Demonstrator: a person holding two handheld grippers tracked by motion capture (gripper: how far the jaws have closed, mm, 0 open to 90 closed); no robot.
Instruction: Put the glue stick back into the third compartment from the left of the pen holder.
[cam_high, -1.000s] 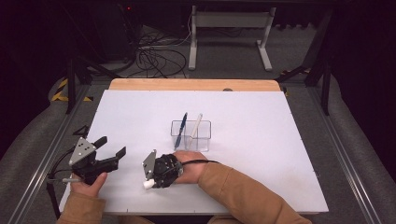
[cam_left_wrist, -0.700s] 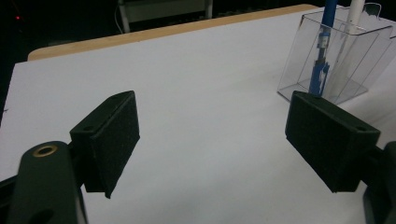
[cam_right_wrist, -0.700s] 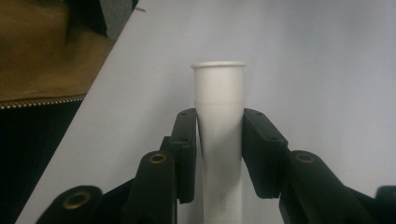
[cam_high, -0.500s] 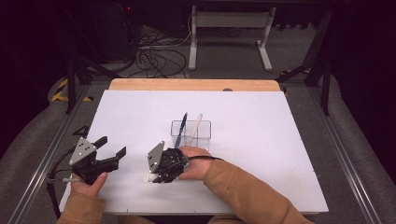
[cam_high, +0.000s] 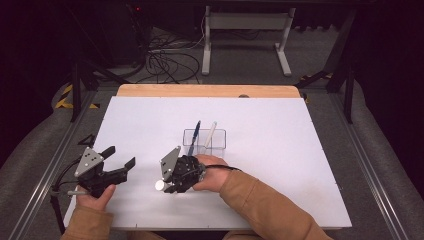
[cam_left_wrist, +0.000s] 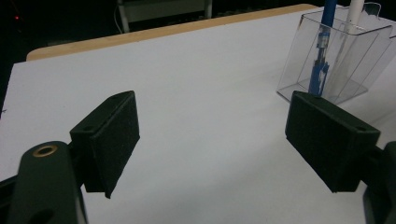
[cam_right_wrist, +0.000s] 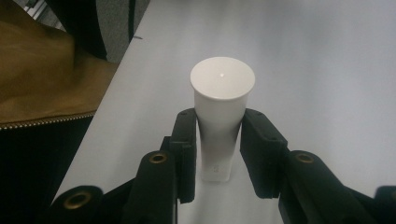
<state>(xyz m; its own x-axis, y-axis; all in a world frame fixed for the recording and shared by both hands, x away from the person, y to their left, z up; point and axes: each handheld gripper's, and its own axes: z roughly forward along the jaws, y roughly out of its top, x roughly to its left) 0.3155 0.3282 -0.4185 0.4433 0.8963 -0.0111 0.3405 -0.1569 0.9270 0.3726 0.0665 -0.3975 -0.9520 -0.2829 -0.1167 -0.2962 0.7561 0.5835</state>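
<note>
White worktop (cam_high: 280, 165) below us: our right claw (cam_high: 161, 184) has lifted off it, clamped on the white tube (cam_right_wrist: 221, 112) at near centre; our left claw (cam_high: 120, 157) idles open. Clear holder (cam_high: 204, 140) next, probably.

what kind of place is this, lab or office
Most likely a lab or recording setup: a white table in a dark room, loose cables on the grey floor behind it, and metal stand legs around it.

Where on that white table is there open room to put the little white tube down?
Bare room: between the clear holder and the table's far wooden edge, and right of the holder. Crowded: near left, where the right gripper grips the white tube beside the open left gripper.
</note>
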